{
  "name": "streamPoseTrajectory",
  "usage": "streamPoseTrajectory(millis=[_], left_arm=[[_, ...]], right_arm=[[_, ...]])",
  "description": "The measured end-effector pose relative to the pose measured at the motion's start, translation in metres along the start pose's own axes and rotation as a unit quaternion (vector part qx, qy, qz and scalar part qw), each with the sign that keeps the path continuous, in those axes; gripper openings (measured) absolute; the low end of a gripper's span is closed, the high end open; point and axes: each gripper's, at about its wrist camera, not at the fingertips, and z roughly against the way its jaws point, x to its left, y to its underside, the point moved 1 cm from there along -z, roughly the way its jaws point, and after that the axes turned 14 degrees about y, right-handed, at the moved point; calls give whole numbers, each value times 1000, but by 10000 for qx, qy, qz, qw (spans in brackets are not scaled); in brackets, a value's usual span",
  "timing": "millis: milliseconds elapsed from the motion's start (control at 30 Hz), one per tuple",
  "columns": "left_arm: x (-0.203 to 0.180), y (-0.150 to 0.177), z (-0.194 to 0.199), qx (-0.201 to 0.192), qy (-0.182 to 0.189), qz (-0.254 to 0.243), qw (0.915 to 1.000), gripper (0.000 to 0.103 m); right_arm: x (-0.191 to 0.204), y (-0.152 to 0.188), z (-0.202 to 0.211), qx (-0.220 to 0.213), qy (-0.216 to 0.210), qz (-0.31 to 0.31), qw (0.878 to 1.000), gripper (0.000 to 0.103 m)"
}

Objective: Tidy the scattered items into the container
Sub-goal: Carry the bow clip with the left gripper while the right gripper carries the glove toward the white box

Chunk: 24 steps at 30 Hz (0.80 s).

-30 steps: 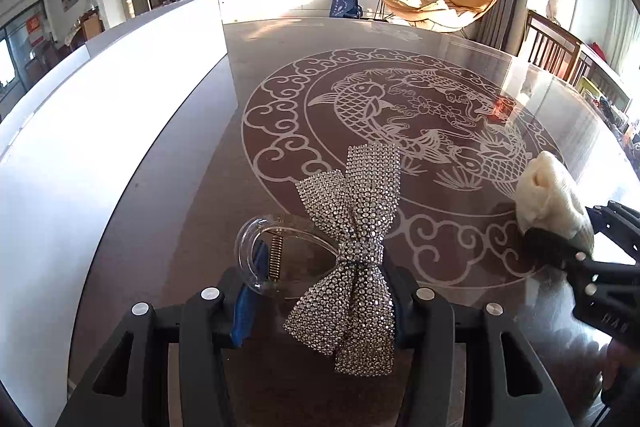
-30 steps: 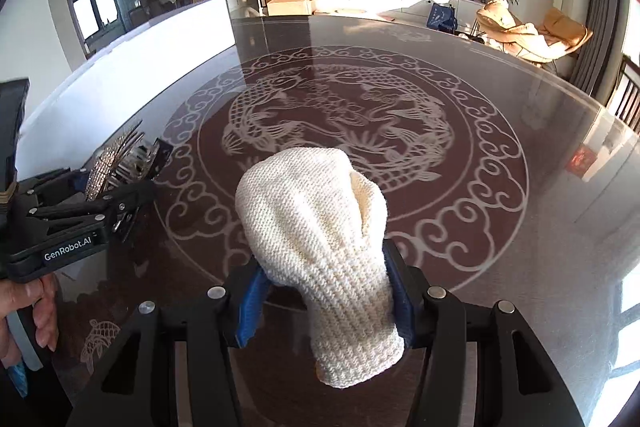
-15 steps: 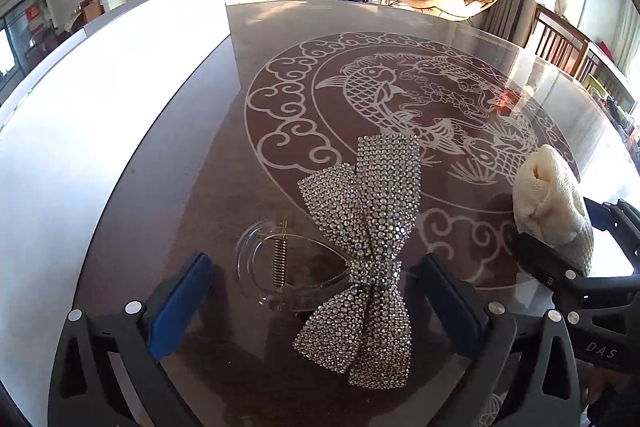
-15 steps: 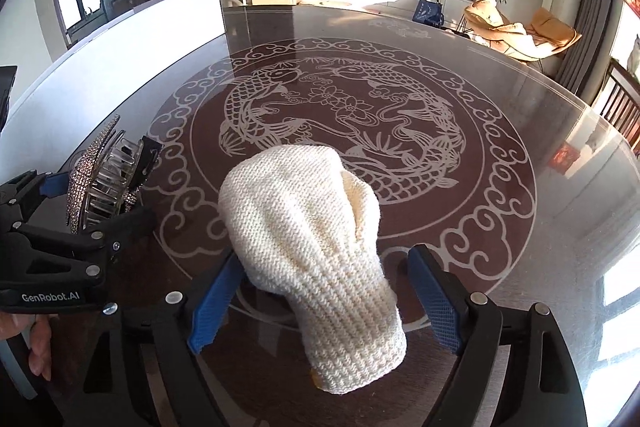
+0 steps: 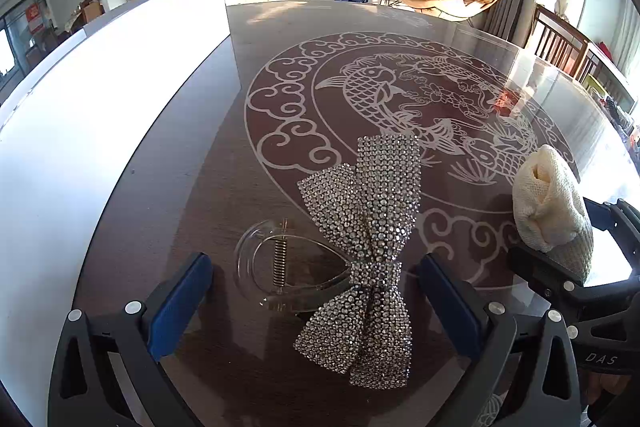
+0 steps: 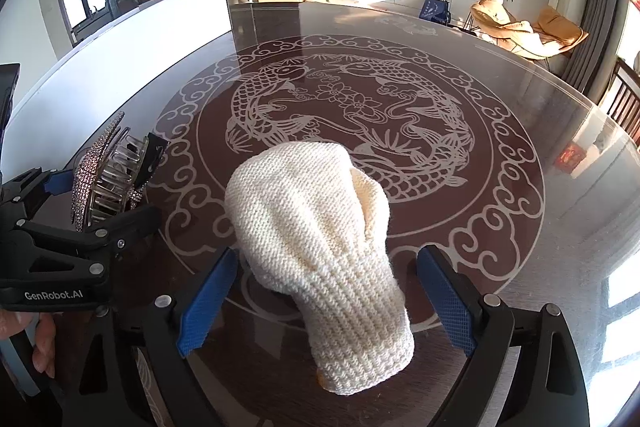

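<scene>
1. The left gripper (image 5: 316, 291) has its jaws wide apart. The blue pads (image 5: 180, 303) stand on each side of the hair clip (image 5: 360, 259) and do not touch it.
2. The hair clip lies on the dark surface (image 5: 192, 187). It has a bow covered in small shiny stones and a clear plastic claw with a metal spring on its left side.
3. The right gripper (image 6: 324, 299) is opening its jaws. The knitted glove (image 6: 320, 247) is between them, but the blue pads (image 6: 204, 307) are clear of the wool on both sides.
4. The knitted glove is cream coloured and rests on the surface, with the cuff near the camera and the closed end pointing far, over the fish pattern.
5. In the right wrist view, the hair clip shows at the left, just beside the black fingers of the left gripper.
6. In the left wrist view, the knitted glove shows at the right edge, beside the black frame of the right gripper.
7. A white container wall (image 5: 100, 107) stands along the left side of the surface, near the hair clip and well apart from the knitted glove.
8. A person's fingers (image 6: 40, 347) hold the left gripper at the lower left of the right wrist view.
</scene>
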Motion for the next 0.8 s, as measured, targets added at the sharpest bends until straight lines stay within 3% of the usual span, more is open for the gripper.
streamPoseTrajectory(millis=[267, 367, 467, 533, 567, 600, 633, 667, 800], left_arm=[[1, 0, -2, -3, 3, -5, 10000, 103], [0, -1, -2, -3, 3, -1, 10000, 103], [1, 0, -2, -1, -16, 10, 10000, 103], [1, -2, -4, 11, 21, -32, 10000, 103], [2, -3, -4, 18, 76, -80, 9999, 103], [3, -3, -4, -17, 87, -70, 9999, 97], [5, -3, 0, -167, 47, -63, 9998, 81], [7, -4, 5, -331, 124, -75, 9993, 52], [27, -6, 20, -319, 792, 411, 9955, 51]], right_arm=[[-23, 15, 10, -41, -260, -510, 9984, 93], [-10, 7, 3, 1, -3, -58, 10000, 93], [3, -4, -4, -85, -241, 419, 9988, 94], [9, -8, -5, -136, -325, 562, 9978, 91], [9, -8, -4, -161, -323, 552, 9978, 82], [8, -8, -1, -203, -289, 487, 9982, 46], [6, -9, 1, -176, -301, 379, 9987, 43], [3, -9, 3, -97, -394, 241, 9989, 43], [-6, -5, 23, -66, -703, -223, 9973, 43]])
